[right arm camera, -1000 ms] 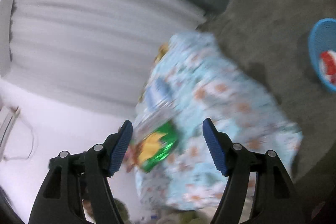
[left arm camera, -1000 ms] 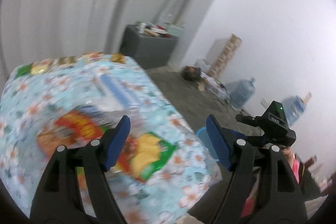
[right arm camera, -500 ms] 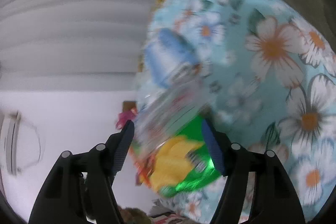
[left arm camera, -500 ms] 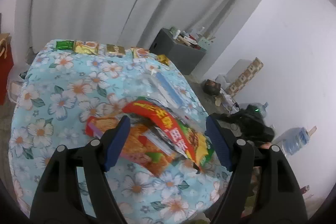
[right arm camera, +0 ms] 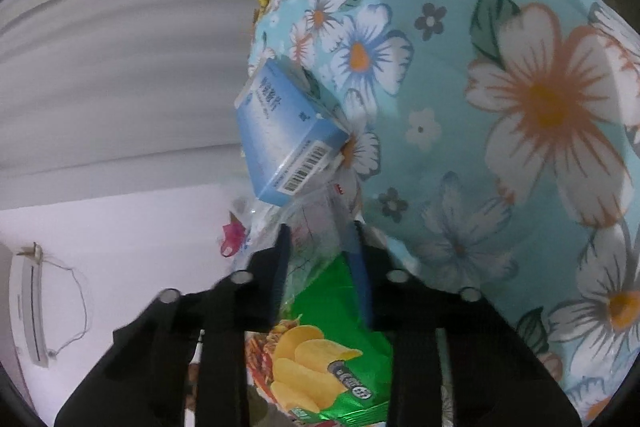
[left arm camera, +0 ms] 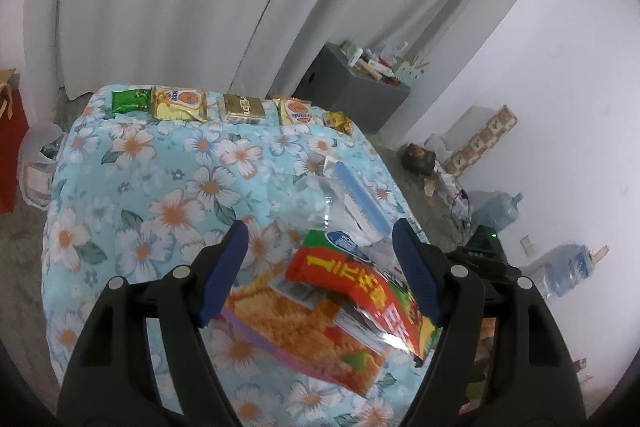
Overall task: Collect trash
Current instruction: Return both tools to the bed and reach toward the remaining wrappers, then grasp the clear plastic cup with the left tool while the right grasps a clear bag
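- Closing in over the last moment, the right gripper (right arm camera: 320, 255) has just drawn its fingers together on the crinkly top edge of the green chip bag (right arm camera: 328, 359), which lies at 6 o'clock in its view; earlier it hung open above the pile.
- Left gripper (left arm camera: 320, 271) hovers released over the red wrapper (left arm camera: 352, 287) and orange cracker pack (left arm camera: 288, 323), touching neither.
- Blue box (right arm camera: 280, 131) and clear plastic (left arm camera: 320, 195) lie just beyond, at 12 o'clock.
- Farther off, five small packets (left arm camera: 180, 103) line the tabletop (left arm camera: 132, 187) far edge.
- Collection looks barely begun; no bin shows now.
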The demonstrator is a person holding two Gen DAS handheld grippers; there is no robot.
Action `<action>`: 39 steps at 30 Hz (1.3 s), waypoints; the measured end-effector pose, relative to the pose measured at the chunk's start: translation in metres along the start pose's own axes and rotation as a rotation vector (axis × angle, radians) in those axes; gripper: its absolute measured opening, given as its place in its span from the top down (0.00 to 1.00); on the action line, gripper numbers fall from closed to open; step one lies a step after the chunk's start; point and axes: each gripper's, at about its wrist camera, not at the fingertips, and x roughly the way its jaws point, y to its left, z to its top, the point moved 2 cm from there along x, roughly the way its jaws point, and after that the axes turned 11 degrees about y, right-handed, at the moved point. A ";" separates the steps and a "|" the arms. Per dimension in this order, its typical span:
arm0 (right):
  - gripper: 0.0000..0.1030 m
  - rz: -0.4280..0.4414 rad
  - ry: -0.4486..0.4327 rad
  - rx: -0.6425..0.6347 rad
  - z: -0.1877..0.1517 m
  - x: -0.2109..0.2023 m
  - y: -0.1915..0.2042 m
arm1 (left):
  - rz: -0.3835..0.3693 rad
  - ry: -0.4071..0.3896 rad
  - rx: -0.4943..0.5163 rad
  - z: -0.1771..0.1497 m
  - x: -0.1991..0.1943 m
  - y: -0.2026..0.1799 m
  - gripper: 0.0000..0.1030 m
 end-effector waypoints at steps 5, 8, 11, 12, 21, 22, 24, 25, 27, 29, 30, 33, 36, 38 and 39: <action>0.88 0.023 -0.012 -0.044 0.000 -0.001 0.013 | -0.008 0.094 -0.006 0.020 0.031 0.004 0.32; 0.92 0.040 -0.021 -0.070 -0.003 -0.007 0.020 | -0.014 0.184 -0.024 0.038 0.060 0.008 0.31; 0.93 0.058 -0.032 -0.088 -0.003 -0.011 0.025 | -0.028 0.268 -0.041 0.057 0.092 0.009 0.28; 0.93 0.063 -0.032 -0.089 -0.004 -0.012 0.025 | -0.032 0.291 -0.039 0.061 0.101 0.010 0.26; 0.94 0.112 -0.017 -0.107 -0.012 -0.026 0.024 | 0.053 0.442 0.000 0.077 0.173 -0.003 0.21; 0.94 0.112 -0.017 -0.109 -0.012 -0.027 0.024 | 0.059 0.451 0.007 0.079 0.178 -0.004 0.20; 0.94 0.116 -0.016 -0.111 -0.012 -0.029 0.023 | 0.076 0.472 0.023 0.080 0.188 -0.005 0.20; 0.94 0.118 -0.016 -0.111 -0.012 -0.029 0.023 | 0.090 0.490 0.030 0.079 0.195 -0.005 0.20; 0.94 0.125 -0.015 -0.109 -0.013 -0.030 0.022 | 0.122 0.515 0.030 0.078 0.205 -0.003 0.20; 0.94 0.129 -0.014 -0.109 -0.015 -0.033 0.020 | 0.139 0.528 0.024 0.077 0.212 0.001 0.20; 0.94 0.132 -0.013 -0.110 -0.016 -0.034 0.020 | 0.127 0.528 0.015 0.076 0.215 0.004 0.20; 0.94 0.146 -0.003 -0.111 -0.017 -0.035 0.018 | 0.097 0.521 -0.008 0.076 0.216 0.006 0.24; 0.94 0.151 0.003 -0.111 -0.020 -0.035 0.017 | 0.087 0.515 -0.008 0.077 0.214 0.006 0.31; 0.94 0.154 0.004 -0.113 -0.023 -0.035 0.017 | 0.081 0.504 -0.006 0.078 0.210 0.004 0.37; 0.94 0.157 0.005 -0.116 -0.024 -0.036 0.017 | 0.082 0.501 -0.008 0.077 0.208 0.003 0.38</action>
